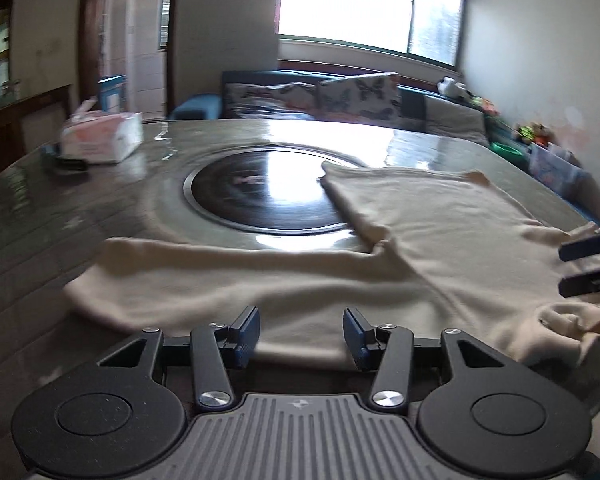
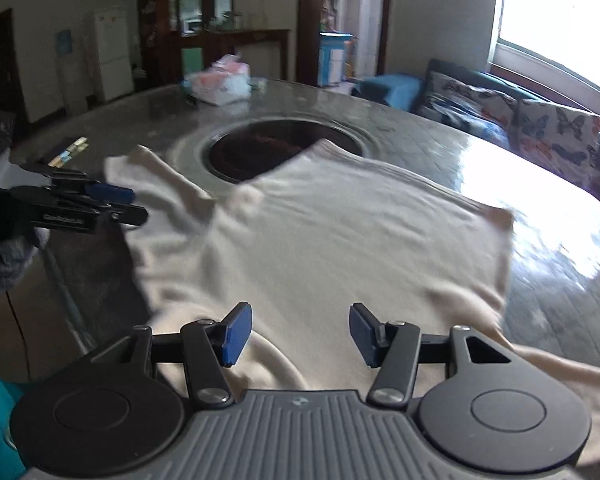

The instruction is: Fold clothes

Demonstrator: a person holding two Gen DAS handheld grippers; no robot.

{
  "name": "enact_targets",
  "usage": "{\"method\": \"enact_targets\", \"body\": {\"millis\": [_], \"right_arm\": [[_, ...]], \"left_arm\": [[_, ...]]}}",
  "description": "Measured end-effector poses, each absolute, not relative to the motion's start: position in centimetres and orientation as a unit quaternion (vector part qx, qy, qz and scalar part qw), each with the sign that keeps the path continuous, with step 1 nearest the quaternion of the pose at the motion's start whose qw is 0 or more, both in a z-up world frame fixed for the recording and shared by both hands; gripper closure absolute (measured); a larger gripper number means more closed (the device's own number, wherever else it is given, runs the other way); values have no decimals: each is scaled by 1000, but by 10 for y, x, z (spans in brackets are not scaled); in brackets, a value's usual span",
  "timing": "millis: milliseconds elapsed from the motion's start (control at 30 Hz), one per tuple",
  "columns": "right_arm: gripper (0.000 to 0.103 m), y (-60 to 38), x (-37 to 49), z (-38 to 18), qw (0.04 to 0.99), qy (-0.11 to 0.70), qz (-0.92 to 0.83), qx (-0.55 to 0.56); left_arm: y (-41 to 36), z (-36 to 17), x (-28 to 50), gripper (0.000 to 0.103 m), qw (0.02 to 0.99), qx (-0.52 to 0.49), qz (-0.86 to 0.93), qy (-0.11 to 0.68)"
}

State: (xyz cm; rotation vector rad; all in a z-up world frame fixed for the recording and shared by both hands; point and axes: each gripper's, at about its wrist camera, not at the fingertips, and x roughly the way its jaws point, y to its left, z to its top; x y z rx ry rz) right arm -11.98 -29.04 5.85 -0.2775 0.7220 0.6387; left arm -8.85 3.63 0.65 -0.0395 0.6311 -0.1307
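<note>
My left gripper [image 1: 300,332] hangs released, blue-padded jaws apart, above the near hem of a cream knitted long-sleeved garment [image 1: 420,240]. My right gripper [image 2: 300,332] is likewise spread wide and holds nothing, poised over the same cloth at the table's near edge. The garment lies spread on the glossy grey round table [image 1: 60,216], its body reaching onto the black circular inset plate [image 1: 252,188] at the centre and one sleeve trailing along the near-left edge. I judge it light, soft and limp, liable to slide on the polished top; hems, cuffs and shoulder seams offer the firmest pinch. A pink-and-white soft tissue pack [image 1: 104,136] sits near the far-left edge. Its print, and the reddish mark on the plate, are too blurred to read.
</note>
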Motion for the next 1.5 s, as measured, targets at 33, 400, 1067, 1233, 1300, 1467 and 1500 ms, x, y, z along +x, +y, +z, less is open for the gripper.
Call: {"method": "enact_targets", "body": {"millis": [33,400,1067,1233,1300,1467,1500], "right_arm": [[48,-286,-119,59,875,344,314,-134],[48,-237,-122,53,849,336,367,-178],[48,-198,-121,38,823,349,405,-192],[48,-200,-122,41,826,345,404,-187],[48,-201,-122,40,827,345,405,-184],[48,-200,-122,34,826,348,406,-179],[48,-201,-122,35,827,347,405,-176]], "left_arm": [[40,7,-89,53,949,-25,-55,310],[97,21,-93,47,948,-81,91,295],[127,12,-66,86,930,-131,146,310],[131,23,-70,95,934,-158,144,286],[128,39,-72,95,942,-161,139,259],[97,85,-81,95,964,-151,78,204],[91,94,-82,95,968,-148,65,193]]}}
